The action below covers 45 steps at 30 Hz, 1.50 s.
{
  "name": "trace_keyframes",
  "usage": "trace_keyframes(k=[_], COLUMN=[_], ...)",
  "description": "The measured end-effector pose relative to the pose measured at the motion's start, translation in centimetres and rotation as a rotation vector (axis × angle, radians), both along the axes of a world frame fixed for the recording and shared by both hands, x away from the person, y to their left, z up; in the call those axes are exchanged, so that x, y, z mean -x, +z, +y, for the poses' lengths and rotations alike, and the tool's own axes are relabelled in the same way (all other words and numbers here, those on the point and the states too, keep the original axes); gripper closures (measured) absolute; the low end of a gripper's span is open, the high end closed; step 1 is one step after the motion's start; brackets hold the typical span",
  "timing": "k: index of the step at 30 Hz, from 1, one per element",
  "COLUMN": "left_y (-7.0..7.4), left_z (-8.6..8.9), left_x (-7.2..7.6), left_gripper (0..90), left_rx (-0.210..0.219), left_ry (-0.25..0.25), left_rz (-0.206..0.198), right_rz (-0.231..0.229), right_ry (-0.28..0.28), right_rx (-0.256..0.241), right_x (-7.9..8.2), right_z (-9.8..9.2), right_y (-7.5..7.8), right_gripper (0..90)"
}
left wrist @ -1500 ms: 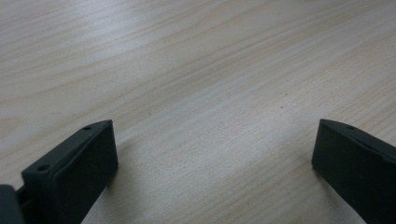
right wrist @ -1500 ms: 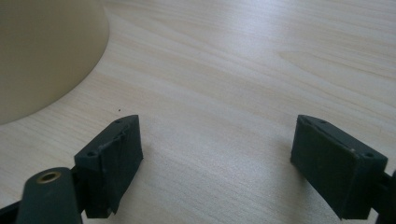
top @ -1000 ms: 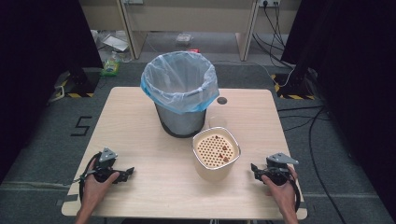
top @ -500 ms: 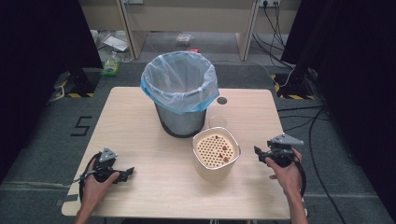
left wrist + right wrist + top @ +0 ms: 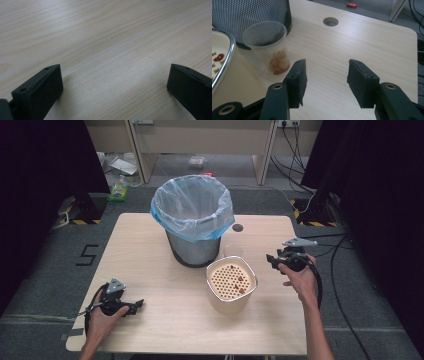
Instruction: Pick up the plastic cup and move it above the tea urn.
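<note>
Since a second ago my right claw (image 5: 272, 260) has travelled up from the near edge of the counter (image 5: 150, 255) to sit level with the perforated strainer pot (image 5: 231, 283), just to its right; the left claw (image 5: 136, 304) has stayed put, well to the pot's left near the front edge.

From the high view, the pot stands just in front of the mesh bin (image 5: 194, 220) with its blue liner, a few reddish scraps lying on its holed insert. Between pot and bin I can just make out a clear plastic cup (image 5: 231, 251), right behind the pot. My right claw points toward that spot, apart from both.

In the left gripper view, the jaws stand wide apart over bare wood grain, nothing between them and nothing near.

In the right gripper view, the jaws are roughly half open and hold nothing. The clear cup (image 5: 268, 47) stands upright ahead and to the left of them, with a lump of brownish food waste (image 5: 279, 64) in its bottom. It sits just beside the pot's steel rim (image 5: 230, 57) and close against the bin (image 5: 249, 15).

I judge this to be the approach to the cup. My next move needs a swing left to centre the cup between the jaws, and a gentle squeeze, since thin plastic buckles, without nudging the pot.
</note>
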<state>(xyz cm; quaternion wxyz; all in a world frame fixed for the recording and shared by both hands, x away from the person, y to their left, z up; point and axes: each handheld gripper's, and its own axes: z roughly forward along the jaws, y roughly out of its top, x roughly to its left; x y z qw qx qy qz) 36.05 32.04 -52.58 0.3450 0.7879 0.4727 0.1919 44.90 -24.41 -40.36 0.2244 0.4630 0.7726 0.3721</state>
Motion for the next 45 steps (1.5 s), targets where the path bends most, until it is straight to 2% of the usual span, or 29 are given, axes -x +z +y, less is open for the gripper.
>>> trace_keyframes(k=[1,8,16,23,26,28,29,35,37,39,45], left_y=[0.0,0.0,0.0,0.0,0.0,0.0,0.0,0.0,0.0,0.0,0.0], left_z=[0.0,0.0,0.0,0.0,0.0,0.0,0.0,0.0,0.0,0.0,0.0], left_x=[0.0,0.0,0.0,0.0,0.0,0.0,0.0,0.0,0.0,0.0,0.0], left_gripper=[0.0,0.0,0.0,0.0,0.0,0.0,0.0,0.0,0.0,0.0,0.0], left_rx=[0.0,0.0,0.0,0.0,0.001,0.0,0.0,0.0,0.0,-0.001,0.0], left_ry=[0.0,0.0,0.0,0.0,-0.001,0.0,0.0,0.0,0.0,0.0,0.0], left_rz=[0.0,0.0,0.0,0.0,0.0,0.0,0.0,0.0,0.0,0.0,0.0], right_rz=[0.011,0.037,0.066,0.107,0.112,0.125,0.136,0.175,0.186,0.204,0.238], right_ry=[0.009,0.031,0.066,0.098,0.115,0.125,0.132,0.141,0.15,0.147,0.181], right_rx=[-0.024,-0.04,-0.022,-0.019,-0.02,-0.032,-0.015,-0.001,0.03,0.034,0.064], right_x=[-0.6,-2.3,-3.8,-5.3,-5.7,-6.2,-6.7,-7.6,-8.0,-8.2,-8.8], right_z=[0.3,1.8,4.1,6.5,7.1,7.6,8.0,8.8,9.1,9.4,10.2], right_y=[0.0,0.0,-0.1,-0.5,-0.6,-0.7,-0.9,-1.4,-1.7,-2.0,-2.6], right_gripper=[51.9,51.7,52.8,56.7,58.1,59.9,61.1,65.6,66.8,68.5,75.3])
